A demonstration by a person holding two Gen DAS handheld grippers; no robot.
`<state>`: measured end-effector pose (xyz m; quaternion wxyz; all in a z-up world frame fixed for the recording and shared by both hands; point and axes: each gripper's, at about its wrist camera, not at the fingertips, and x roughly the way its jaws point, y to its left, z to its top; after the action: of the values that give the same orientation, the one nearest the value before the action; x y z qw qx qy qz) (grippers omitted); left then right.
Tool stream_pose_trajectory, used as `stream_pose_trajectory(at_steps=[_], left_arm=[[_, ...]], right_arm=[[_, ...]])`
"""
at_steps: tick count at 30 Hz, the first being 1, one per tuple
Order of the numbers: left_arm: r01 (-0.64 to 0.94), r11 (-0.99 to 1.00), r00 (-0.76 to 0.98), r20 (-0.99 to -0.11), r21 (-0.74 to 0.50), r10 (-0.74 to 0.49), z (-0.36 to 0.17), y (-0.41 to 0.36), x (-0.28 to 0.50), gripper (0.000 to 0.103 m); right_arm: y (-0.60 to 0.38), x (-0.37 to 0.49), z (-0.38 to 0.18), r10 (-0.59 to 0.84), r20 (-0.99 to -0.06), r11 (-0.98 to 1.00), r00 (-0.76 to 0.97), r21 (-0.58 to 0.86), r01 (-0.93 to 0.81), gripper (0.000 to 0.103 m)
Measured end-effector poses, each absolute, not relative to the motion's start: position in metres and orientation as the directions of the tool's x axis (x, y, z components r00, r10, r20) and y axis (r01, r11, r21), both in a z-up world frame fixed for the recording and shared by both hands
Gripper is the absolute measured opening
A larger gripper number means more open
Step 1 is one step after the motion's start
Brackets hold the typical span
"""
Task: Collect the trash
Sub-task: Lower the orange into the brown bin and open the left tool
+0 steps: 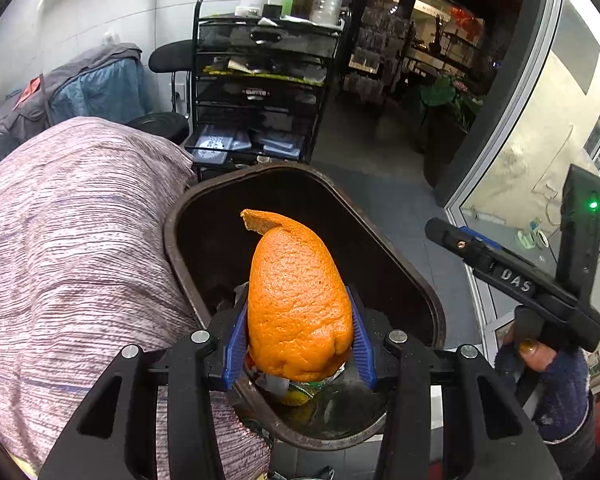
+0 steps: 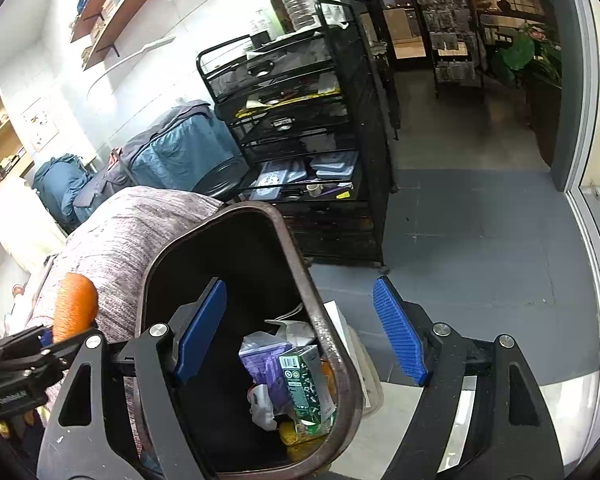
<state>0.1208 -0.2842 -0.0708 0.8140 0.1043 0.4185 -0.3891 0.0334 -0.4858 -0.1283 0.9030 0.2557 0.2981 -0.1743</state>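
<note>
The left gripper (image 1: pixel 298 328) is pinching a bumpy orange citrus peel (image 1: pixel 298 300) between its blue ribbed pads (image 1: pixel 236 340), the jaws closed in on both sides of it, and is holding it over the mouth of a dark brown plastic trash bin (image 1: pixel 180 248). The left wrist view is showing the peel's whole pebbled surface and its curled tip, while the peel is blocking most of the bin's contents, leaving only scraps of yellow and green wrapper peeking out under it. The right wrist view is showing the same peel (image 2: pixel 76 304) only as a small orange shape at the far left, beside a mauve striped fabric cushion (image 2: pixel 140 224) that is touching the bin's side. That view is looking straight into the bin (image 2: pixel 332 336), where a green printed carton (image 2: pixel 304 384), a purple packet (image 2: pixel 262 360) and crumpled white wrappers (image 2: pixel 290 330) are lying piled at the bottom. The right gripper (image 2: pixel 300 334) is standing wide open with nothing between its pads (image 2: pixel 400 332), its jaws straddling the bin's rim, one inside and one outside. The left wrist view is catching this right gripper (image 1: pixel 512 276) only side-on at the frame's edge, along with a gloved hand (image 1: pixel 548 380), so its opening is hard to judge from there. A black mesh drawer cart (image 2: pixel 312 132) carrying bottles is standing behind the bin.
</note>
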Motion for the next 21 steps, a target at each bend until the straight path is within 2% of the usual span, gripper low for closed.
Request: stream_pose_trajectory(at_steps=[6, 9, 11, 14, 16, 21], left_arm=[[0.722, 0.677, 0.341, -0.779, -0.141, -0.526, -0.079, -0.293, 0.125, 0.045], [0.720, 0.682, 0.350, -0.781, -0.129, -0.518, -0.080, -0.294, 0.125, 0.051], [0.715, 0.690, 0.373, -0.775, -0.110, -0.510, -0.079, -0.294, 0.124, 0.068], [0.713, 0.697, 0.418, -0.755, -0.073, -0.506, -0.073, -0.290, 0.121, 0.081], [0.712, 0.700, 0.448, -0.735, -0.051, -0.509, -0.066, -0.285, 0.116, 0.085], [0.705, 0.710, 0.519, -0.678, -0.006, -0.521, -0.049, -0.271, 0.102, 0.094]], right_arm=[[-0.493, 0.032, -0.131, -0.165, -0.633, 0.803, 0.756, 0.359, 0.476, 0.076], [-0.493, 0.031, -0.130, -0.165, -0.635, 0.802, 0.755, 0.360, 0.477, 0.076], [-0.493, 0.031, -0.130, -0.164, -0.635, 0.803, 0.755, 0.359, 0.476, 0.076], [-0.492, 0.031, -0.130, -0.161, -0.634, 0.805, 0.757, 0.360, 0.472, 0.078], [-0.491, 0.031, -0.129, -0.160, -0.628, 0.807, 0.762, 0.362, 0.467, 0.082], [-0.484, 0.030, -0.122, -0.146, -0.595, 0.818, 0.790, 0.376, 0.434, 0.082]])
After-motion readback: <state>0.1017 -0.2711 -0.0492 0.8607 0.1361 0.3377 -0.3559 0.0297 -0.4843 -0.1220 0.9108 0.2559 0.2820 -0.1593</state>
